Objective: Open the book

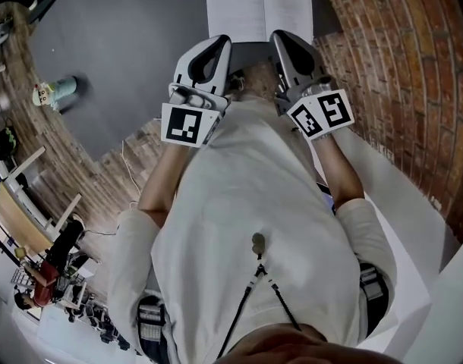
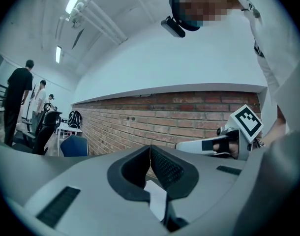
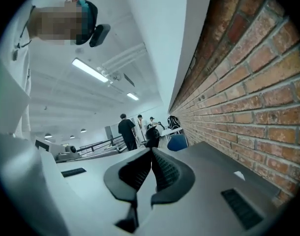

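book (image 1: 258, 10) pages plain matt white paper, worktop (image 1: 118, 51) smooth matt dark grey, brick wall (image 1: 398, 59) rough and reddish, left gripper (image 2: 150, 147) smooth grey plastic, fingers (image 2: 169, 170) black, ribbed, kinda rubbery

— Legible wording, numbers or brands to record?
— None. Open book (image 1: 259, 6): printed lines and a small dark figure at a page head, too small to read. Left marker cube (image 1: 190, 125) and right marker cube (image 1: 320, 114): black-and-white square code patterns only (no letters, no digits).
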A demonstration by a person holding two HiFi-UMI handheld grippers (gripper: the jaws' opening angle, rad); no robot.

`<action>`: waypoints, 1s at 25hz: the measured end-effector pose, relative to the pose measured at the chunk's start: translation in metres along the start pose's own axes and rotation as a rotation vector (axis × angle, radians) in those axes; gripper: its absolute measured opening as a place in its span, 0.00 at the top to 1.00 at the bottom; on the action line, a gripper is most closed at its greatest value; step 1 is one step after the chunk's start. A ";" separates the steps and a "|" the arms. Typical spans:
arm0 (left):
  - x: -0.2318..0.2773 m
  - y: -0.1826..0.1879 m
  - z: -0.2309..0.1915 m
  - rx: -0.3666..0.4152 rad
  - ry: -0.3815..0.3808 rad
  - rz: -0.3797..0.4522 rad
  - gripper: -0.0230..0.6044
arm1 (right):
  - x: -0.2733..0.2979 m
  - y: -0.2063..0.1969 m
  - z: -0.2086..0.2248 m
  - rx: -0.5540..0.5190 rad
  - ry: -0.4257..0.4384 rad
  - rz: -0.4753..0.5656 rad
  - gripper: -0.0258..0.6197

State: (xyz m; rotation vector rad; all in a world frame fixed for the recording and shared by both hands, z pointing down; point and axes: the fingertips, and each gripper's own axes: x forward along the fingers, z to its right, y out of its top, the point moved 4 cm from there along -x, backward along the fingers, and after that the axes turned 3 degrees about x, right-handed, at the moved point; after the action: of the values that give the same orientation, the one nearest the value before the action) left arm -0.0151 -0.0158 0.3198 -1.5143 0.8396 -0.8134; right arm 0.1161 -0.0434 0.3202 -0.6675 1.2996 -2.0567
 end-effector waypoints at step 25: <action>-0.004 0.035 0.031 0.004 0.003 0.090 0.93 | -0.033 0.047 -0.026 -0.078 0.033 0.112 0.91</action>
State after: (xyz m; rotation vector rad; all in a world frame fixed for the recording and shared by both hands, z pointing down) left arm 0.0074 0.0002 0.2823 -1.4613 0.9012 -0.7515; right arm 0.1313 -0.0195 0.2643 -0.5835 1.4104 -1.9435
